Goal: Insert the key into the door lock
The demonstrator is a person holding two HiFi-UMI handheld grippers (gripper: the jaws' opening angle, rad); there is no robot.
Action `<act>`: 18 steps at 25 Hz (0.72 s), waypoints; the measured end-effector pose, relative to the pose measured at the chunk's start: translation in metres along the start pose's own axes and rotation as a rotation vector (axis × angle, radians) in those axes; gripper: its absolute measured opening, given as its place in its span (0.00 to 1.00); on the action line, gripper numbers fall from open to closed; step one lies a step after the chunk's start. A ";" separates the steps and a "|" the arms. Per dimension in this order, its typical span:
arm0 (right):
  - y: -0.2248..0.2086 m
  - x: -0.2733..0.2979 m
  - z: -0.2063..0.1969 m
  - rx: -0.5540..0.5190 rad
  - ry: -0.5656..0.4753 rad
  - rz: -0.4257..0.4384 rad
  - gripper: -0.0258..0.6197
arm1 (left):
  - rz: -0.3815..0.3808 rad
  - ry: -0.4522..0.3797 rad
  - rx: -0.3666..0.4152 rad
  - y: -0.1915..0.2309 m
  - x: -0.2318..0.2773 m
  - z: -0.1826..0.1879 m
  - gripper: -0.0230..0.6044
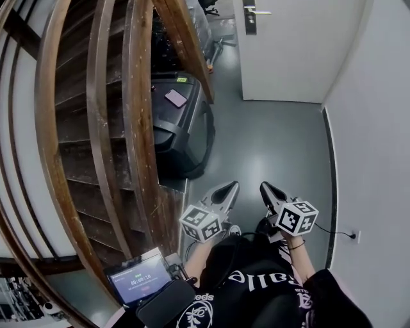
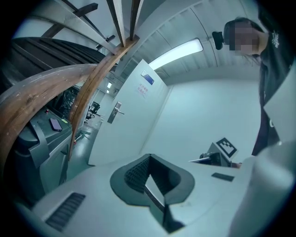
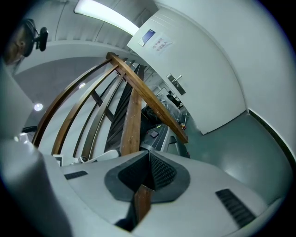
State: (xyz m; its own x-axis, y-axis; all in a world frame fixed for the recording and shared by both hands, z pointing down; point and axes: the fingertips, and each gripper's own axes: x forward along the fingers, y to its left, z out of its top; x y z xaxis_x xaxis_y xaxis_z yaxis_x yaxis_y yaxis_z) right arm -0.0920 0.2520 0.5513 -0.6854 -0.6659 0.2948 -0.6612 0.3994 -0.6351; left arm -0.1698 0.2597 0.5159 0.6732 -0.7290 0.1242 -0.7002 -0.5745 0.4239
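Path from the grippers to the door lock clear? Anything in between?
Nothing visible blocks it. Bare floor runs from the left gripper and right gripper to the door and its handle. The black machine and stair railing sit off to the left. No key shows in either gripper.

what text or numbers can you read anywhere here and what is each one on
Screen: a row of digits like a timer, too blurred to quote.
Black shirt: white lettering, upside down and cut off, not readable.
Door: a blue label and a paper notice, both too small to read.
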 end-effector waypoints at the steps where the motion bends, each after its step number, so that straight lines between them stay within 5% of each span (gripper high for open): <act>1: 0.004 -0.001 -0.005 -0.001 0.000 -0.002 0.07 | -0.007 -0.001 -0.002 0.001 -0.003 -0.001 0.04; 18: 0.020 -0.010 -0.016 -0.002 -0.039 -0.075 0.07 | -0.115 0.020 -0.007 -0.005 -0.011 0.001 0.04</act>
